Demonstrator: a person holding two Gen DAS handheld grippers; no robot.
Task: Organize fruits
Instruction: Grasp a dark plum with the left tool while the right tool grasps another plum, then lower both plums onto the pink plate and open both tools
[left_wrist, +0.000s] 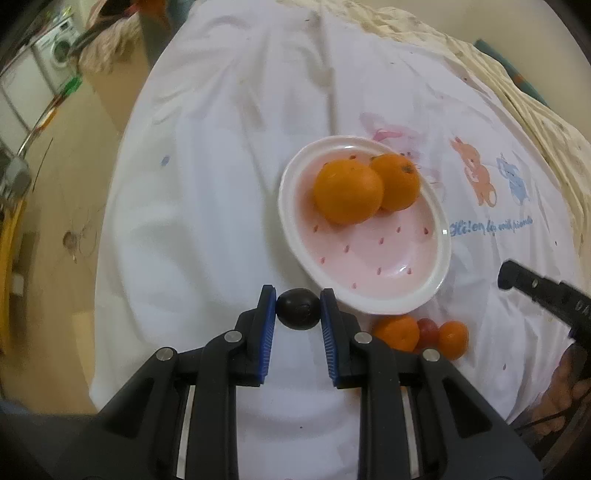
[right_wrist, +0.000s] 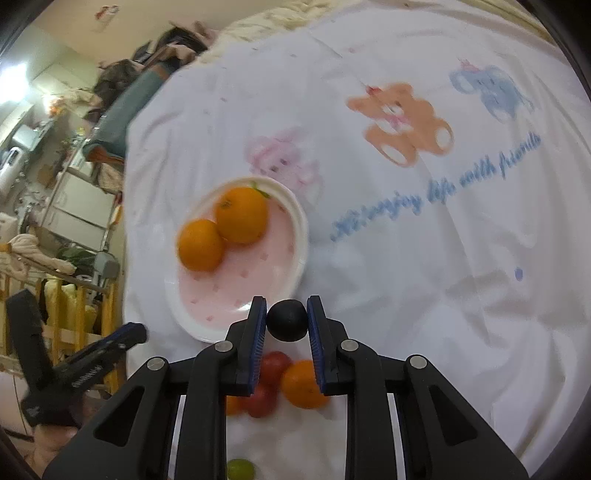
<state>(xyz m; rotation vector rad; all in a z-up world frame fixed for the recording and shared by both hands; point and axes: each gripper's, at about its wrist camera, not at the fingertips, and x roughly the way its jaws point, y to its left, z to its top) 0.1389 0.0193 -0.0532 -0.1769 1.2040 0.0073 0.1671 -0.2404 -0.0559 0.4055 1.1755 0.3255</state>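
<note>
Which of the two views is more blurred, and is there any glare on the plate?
Right wrist view: the cloth print and the plate are smeared by motion. Left wrist view: sharper, with small glare spots on the plate rim; both views bend at the edges.

Soft indoor light, heavy fisheye bending at edges, right view perhaps motion-blurred.

Two orange fruits (left_wrist: 349, 192) sit on a pink, red-speckled plate (left_wrist: 388, 266) with white rim
</note>
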